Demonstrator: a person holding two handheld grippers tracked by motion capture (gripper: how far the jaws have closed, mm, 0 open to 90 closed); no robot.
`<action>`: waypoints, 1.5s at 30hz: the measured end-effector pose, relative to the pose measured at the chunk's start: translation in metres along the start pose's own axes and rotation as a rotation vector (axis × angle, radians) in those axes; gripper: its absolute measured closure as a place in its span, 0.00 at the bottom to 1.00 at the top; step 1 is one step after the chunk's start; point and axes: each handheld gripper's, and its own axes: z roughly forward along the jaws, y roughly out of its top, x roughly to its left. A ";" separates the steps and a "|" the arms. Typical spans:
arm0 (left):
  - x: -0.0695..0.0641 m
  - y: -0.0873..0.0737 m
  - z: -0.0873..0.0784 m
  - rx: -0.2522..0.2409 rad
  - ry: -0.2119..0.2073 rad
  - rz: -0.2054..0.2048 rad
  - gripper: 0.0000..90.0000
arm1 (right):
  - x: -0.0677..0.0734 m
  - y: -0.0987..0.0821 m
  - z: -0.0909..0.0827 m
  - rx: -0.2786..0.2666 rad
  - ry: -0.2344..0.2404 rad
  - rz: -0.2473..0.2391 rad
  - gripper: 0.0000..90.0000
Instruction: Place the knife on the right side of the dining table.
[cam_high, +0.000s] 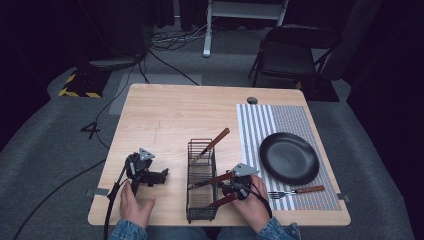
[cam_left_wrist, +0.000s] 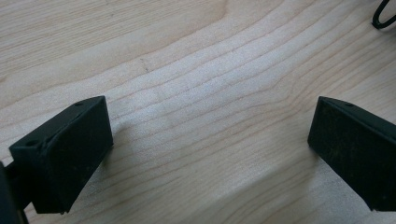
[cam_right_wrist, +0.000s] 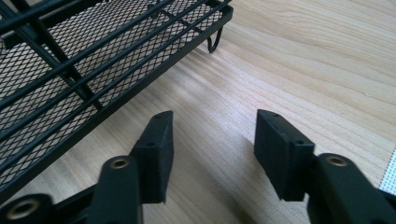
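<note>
- The left gripper (cam_high: 162, 176) rests low over bare table (cam_high: 165, 115), jaws spread wide with nothing between them.
- The right gripper (cam_high: 223, 192) sits just beside the black wire basket (cam_high: 201, 209), jaws partly apart over bare wood, holding nothing.
- Wooden-handled cutlery (cam_high: 212, 144) leans in the basket.
- A black plate (cam_high: 289, 158) lies on a striped placemat (cam_high: 272, 117), a fork (cam_high: 296, 192) near it.

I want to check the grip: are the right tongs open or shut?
Open: the right tongs show bare table between their jaws.
</note>
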 end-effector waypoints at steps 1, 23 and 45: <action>0.000 0.000 0.000 0.000 0.001 0.001 0.00 | 0.000 0.000 0.000 0.001 -0.001 -0.001 0.55; 0.003 0.000 0.000 -0.001 -0.020 0.022 0.00 | -0.029 0.030 -0.040 -0.073 0.043 0.086 0.63; 0.003 0.000 0.000 -0.002 -0.024 0.025 0.01 | -0.052 0.089 -0.075 -0.148 0.091 0.094 0.62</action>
